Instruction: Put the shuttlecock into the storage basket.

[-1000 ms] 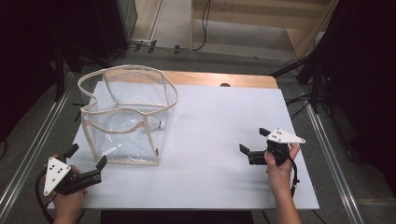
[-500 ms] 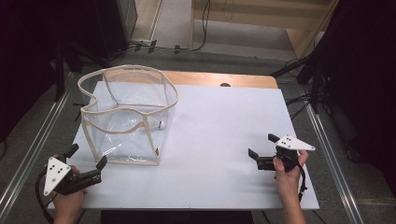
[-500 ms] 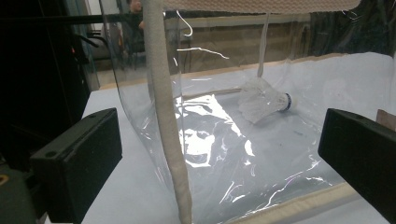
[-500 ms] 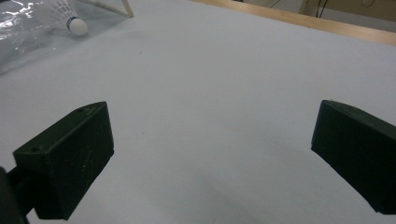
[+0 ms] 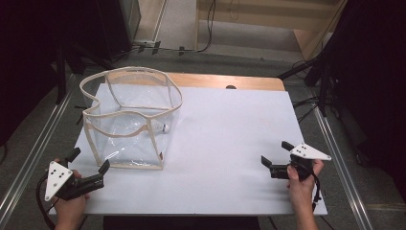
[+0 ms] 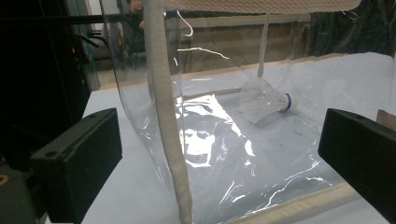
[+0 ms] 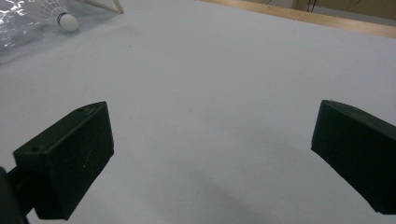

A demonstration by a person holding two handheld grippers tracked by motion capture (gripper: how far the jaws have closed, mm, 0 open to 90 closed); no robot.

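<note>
A: From above, where is the left hand-held gripper?
B: Just before the clear bag's near corner, jaws spread, holding nothing.
A: And the shuttlecock?
B: Its own camera shows it lying inside the bag, beyond the jaws; overhead it's a mere speck.
A: The right hand-held gripper?
B: Open over bare tabletop, well apart from the bag.

Grey floor — dark surroundings, wooden shelving behind.

High view overhead; claw views low, sharing shuttlecock, probably.
</note>
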